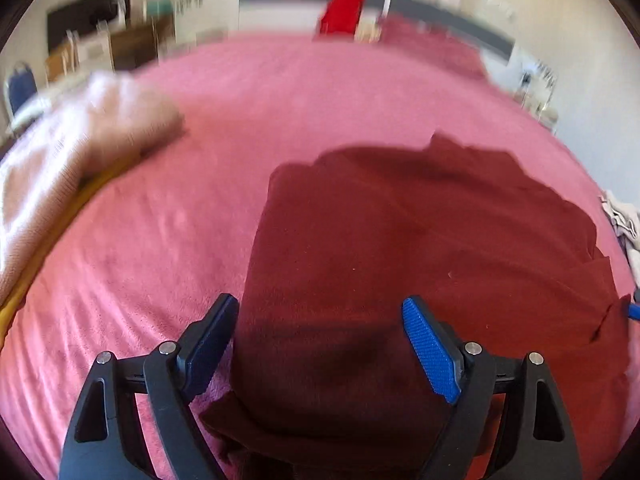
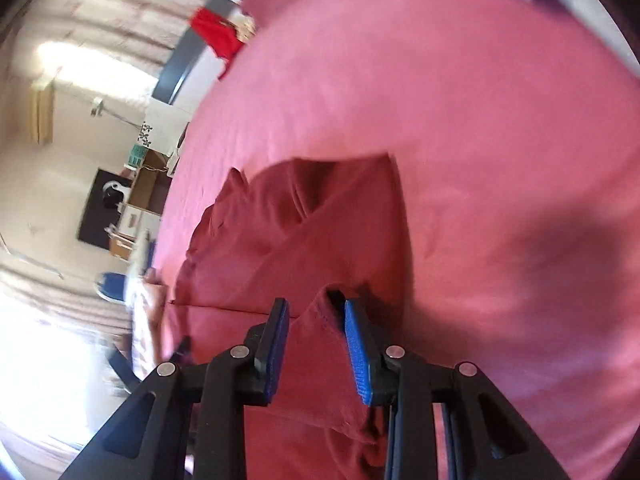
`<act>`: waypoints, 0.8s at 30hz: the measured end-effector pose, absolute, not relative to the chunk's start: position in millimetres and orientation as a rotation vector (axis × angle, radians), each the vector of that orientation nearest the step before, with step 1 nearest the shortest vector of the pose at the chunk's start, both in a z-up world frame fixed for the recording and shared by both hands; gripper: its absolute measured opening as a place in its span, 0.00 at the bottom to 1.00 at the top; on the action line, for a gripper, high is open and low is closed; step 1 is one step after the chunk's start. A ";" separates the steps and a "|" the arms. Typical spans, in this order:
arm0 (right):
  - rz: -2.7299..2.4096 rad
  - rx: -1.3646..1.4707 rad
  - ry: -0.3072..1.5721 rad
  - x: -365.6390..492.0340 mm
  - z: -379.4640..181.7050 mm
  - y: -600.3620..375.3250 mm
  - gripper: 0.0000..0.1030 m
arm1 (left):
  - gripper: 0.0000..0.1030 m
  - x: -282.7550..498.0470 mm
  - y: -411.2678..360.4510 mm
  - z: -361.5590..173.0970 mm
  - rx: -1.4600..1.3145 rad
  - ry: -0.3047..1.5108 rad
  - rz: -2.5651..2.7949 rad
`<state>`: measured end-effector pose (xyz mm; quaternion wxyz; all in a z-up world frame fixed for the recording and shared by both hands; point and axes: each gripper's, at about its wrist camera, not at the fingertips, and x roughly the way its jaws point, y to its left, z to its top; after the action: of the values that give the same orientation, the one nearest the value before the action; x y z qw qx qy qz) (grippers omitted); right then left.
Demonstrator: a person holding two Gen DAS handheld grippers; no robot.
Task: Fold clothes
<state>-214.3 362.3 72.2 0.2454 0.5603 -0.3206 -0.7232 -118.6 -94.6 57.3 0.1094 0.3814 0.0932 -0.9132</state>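
Observation:
A dark red garment [image 1: 420, 240] lies partly folded on the pink bed cover [image 1: 248, 100]. My left gripper [image 1: 320, 320] is open, its blue pads wide apart over the garment's near left edge. In the right wrist view the same garment [image 2: 300, 232] lies bunched, with a fold running between my right gripper's fingers. My right gripper [image 2: 316, 312] has its jaws partly closed around a raised fold of the red cloth; the pads do not clearly pinch it. The right gripper's blue tip [image 1: 634, 308] shows at the far right of the left view.
A folded light pink garment [image 1: 80, 140] lies on the bed at the left, over a yellow strip. White and grey clothes [image 1: 624, 220] lie at the bed's right edge. A bright red item [image 1: 344, 8] stands at the far end. Furniture lines the far left wall.

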 end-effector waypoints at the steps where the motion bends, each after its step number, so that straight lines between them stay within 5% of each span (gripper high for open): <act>1: -1.933 1.566 -0.916 -218.6 64.6 362.6 0.29 | 0.84 -116.6 -94.1 56.3 1.108 0.263 -2.688; 9: -1.843 1.575 -1.081 -235.3 43.5 359.3 0.27 | 0.85 -118.1 -96.0 52.0 1.078 0.257 -2.695; 11: -1.840 1.558 -1.138 -237.4 38.8 359.5 0.05 | 0.85 -116.9 -95.2 50.0 1.077 0.268 -2.699; 14: -1.856 1.329 -1.224 -228.2 57.1 366.7 0.03 | 0.85 -115.6 -95.1 48.4 1.076 0.287 -2.707; 19: -2.019 1.182 -1.036 -192.4 86.6 384.1 0.03 | 0.85 -116.1 -95.0 47.3 1.075 0.298 -2.711; 22: -2.011 1.337 -1.090 -185.6 54.4 395.8 0.07 | 0.85 -117.0 -95.3 47.3 1.074 0.296 -2.711; 24: -1.990 1.309 -1.127 -178.5 49.9 397.8 0.23 | 0.85 -117.1 -95.2 47.4 1.074 0.297 -2.712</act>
<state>-178.5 397.8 49.9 0.2506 0.4810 -0.4139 -0.7311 -117.1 -95.2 47.4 0.1046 0.3643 0.1008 -0.9199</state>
